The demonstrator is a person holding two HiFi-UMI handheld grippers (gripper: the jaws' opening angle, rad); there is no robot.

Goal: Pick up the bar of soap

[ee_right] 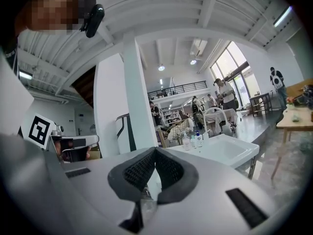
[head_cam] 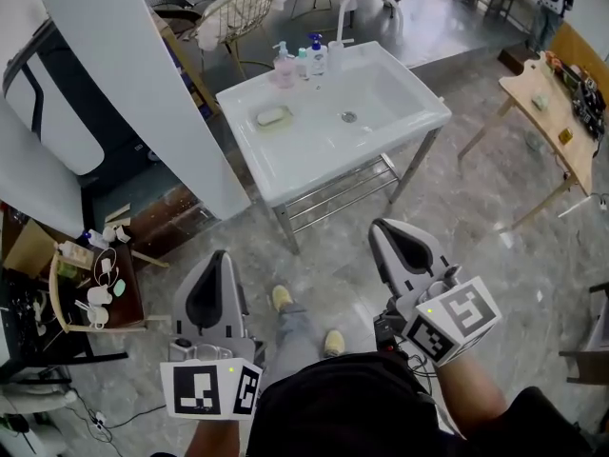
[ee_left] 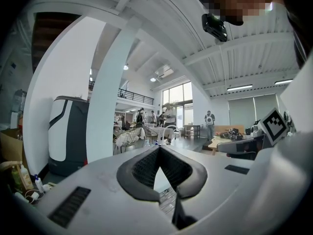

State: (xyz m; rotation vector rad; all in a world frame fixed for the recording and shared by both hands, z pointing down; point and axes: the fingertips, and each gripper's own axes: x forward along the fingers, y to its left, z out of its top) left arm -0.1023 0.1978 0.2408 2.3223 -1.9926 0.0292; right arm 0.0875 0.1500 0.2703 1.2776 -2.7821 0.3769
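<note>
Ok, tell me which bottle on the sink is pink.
The leftmost bottle, farthest from the faucet; the middle bottle is pale, the right bottle has a blue pump.

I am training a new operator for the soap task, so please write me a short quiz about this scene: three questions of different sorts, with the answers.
1. True or false: the left claw holds the bar of soap.
2. Where does the soap lie? A) on the white sink, left of the drain; B) on the floor; C) on the wooden table.
3. Fill in: the right claw is ____ (open or shut).
Key: 1 false; 2 A; 3 shut.
</note>
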